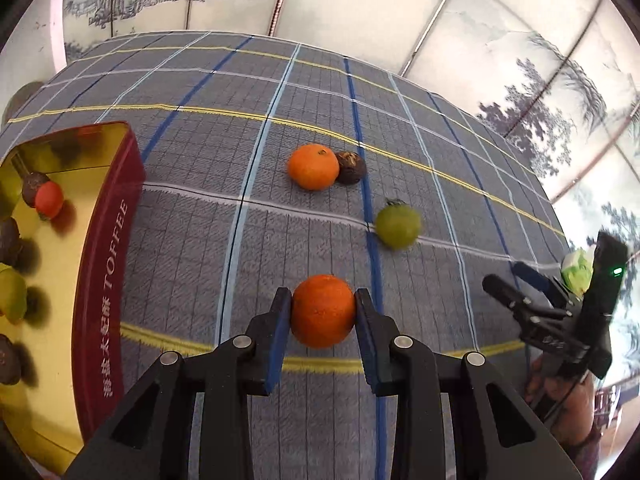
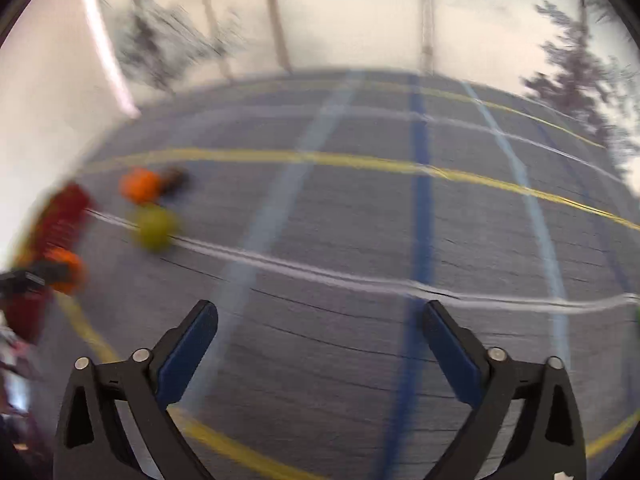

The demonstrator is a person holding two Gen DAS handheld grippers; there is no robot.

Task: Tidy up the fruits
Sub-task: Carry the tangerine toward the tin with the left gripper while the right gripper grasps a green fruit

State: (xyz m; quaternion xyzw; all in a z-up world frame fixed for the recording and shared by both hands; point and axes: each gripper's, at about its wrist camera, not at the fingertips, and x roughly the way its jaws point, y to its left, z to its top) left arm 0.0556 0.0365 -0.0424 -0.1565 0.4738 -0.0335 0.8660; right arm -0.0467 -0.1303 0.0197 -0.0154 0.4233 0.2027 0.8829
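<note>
left wrist view: the left gripper (image 1: 322, 312) is closed on an orange fruit (image 1: 323, 311), its two blue pads (image 1: 280, 336) pressing the fruit's left and right sides; the fruit sits squarely between the fingertips, above the grey plaid tablecloth (image 1: 192, 240). beyond the claw, a second orange fruit (image 1: 313, 167) lies on the cloth touching a dark brown fruit (image 1: 351, 168) on its right. a green fruit (image 1: 398, 227) lies nearer, right of the claw's axis and apart from the pair. at the left edge stands a red tin lettered "toffee" (image 1: 106, 280) with a gold interior holding a small red fruit (image 1: 49, 200), several dark brown fruits and a green one. the right gripper (image 1: 516, 280) shows at the far right, with a pale green object just behind it.

right wrist view (motion-blurred): the right gripper (image 2: 320, 336) is spread wide with nothing between its pads, only tablecloth (image 2: 360, 220). the green fruit (image 2: 155, 227), the orange fruit on the cloth (image 2: 141, 186) and the red tin (image 2: 60, 220) lie far left of this claw.
</note>
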